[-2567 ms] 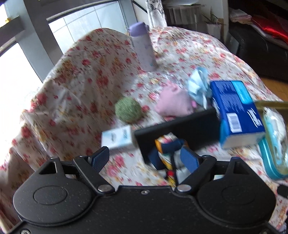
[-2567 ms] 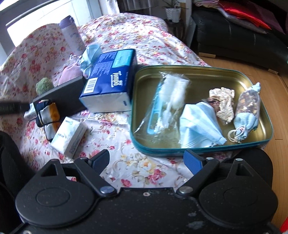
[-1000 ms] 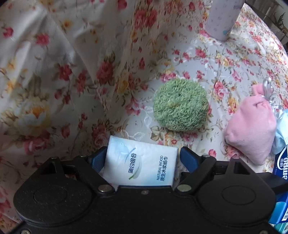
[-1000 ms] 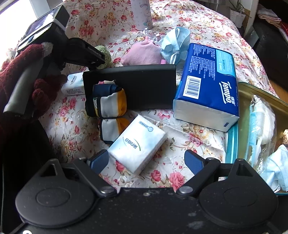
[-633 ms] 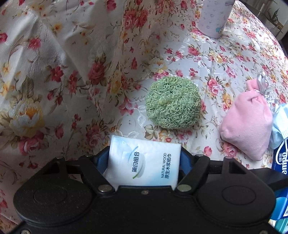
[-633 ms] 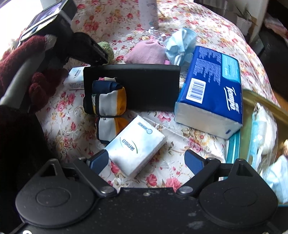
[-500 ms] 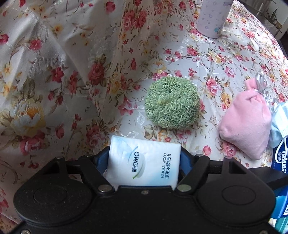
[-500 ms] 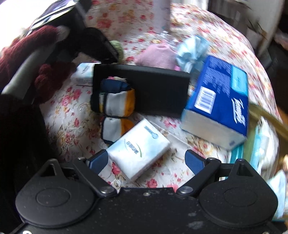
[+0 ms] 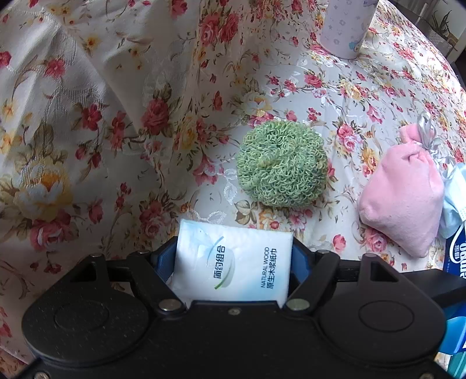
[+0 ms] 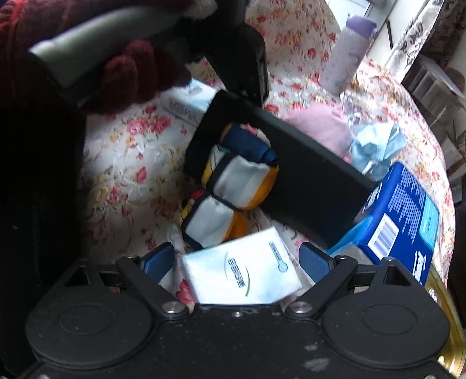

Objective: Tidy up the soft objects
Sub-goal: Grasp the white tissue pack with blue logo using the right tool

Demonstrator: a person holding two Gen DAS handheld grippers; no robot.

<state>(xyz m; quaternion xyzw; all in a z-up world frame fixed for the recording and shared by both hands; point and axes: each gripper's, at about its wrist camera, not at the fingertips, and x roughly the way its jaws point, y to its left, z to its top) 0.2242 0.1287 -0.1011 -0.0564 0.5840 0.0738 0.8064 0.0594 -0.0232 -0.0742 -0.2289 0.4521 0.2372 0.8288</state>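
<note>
My left gripper (image 9: 233,256) is shut on a white pocket tissue pack (image 9: 233,266), its blue pads pressed to both sides. A green knitted ball (image 9: 281,167) lies just ahead, and a pink drawstring pouch (image 9: 403,189) lies to the right. My right gripper (image 10: 237,259) is open, its jaws straddling a second white tissue pack (image 10: 243,272) without touching it. Beyond it are two rolled white, orange and navy cloth bundles (image 10: 230,192), one inside a black box (image 10: 305,186).
A blue Tempo tissue brick (image 10: 402,215) lies right of the black box, with a crumpled blue face mask (image 10: 377,145) behind it. A lilac bottle (image 9: 346,26) stands at the back. A gold tray rim (image 10: 445,320) shows at the right edge. The gloved hand holding the left gripper (image 10: 137,70) fills the upper left.
My left gripper closed on the tissue pack and holds still. My right gripper moved forward and down over the second tissue pack, which now sits between its open jaws.
</note>
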